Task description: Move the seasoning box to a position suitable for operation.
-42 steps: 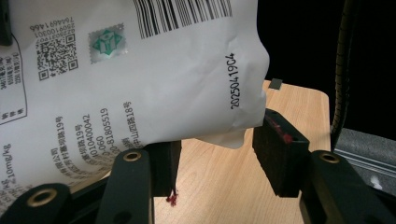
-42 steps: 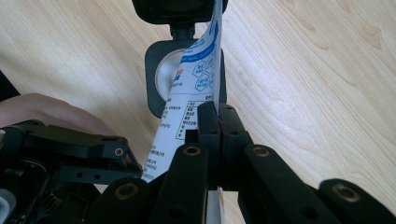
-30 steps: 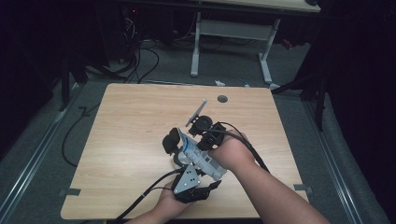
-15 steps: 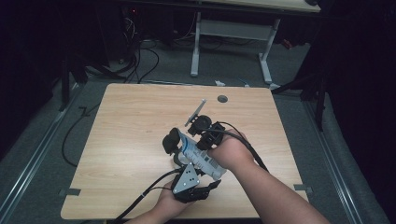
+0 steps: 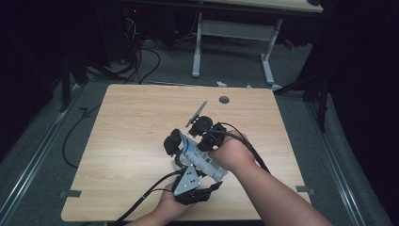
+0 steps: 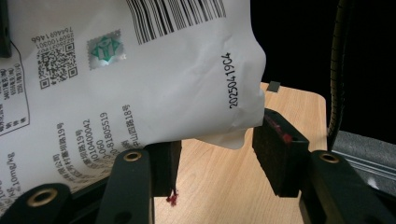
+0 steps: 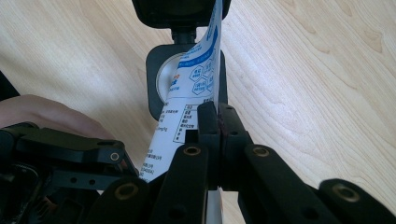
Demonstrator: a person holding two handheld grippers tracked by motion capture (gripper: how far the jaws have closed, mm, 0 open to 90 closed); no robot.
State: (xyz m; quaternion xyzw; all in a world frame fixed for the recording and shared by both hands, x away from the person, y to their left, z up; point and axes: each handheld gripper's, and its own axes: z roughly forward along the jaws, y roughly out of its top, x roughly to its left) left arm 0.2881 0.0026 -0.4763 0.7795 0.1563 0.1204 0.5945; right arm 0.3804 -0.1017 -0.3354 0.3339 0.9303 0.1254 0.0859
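Observation:
A white pouch (image 5: pixel 201 159) with blue print and a barcode hangs over the wooden table (image 5: pixel 131 122), held between both grippers. In the left gripper view the pouch (image 6: pixel 140 70) bulges between the pads of my left gripper (image 6: pixel 217 158), and its crumpled corner touches the right pad. That left gripper (image 5: pixel 183 148) comes up from the table's near edge. My right gripper (image 5: pixel 206 137) reaches in from the right. In the right gripper view its jaws (image 7: pixel 217 116) are shut on the thin edge of the pouch (image 7: pixel 191 84).
A small round hole (image 5: pixel 224 100) sits near the table's far edge. Tape marks (image 5: pixel 70 193) lie at the near corners. The left gripper's cable (image 5: pixel 146 200) trails off the front edge. Another desk's legs (image 5: pixel 197 47) and floor cables stand beyond.

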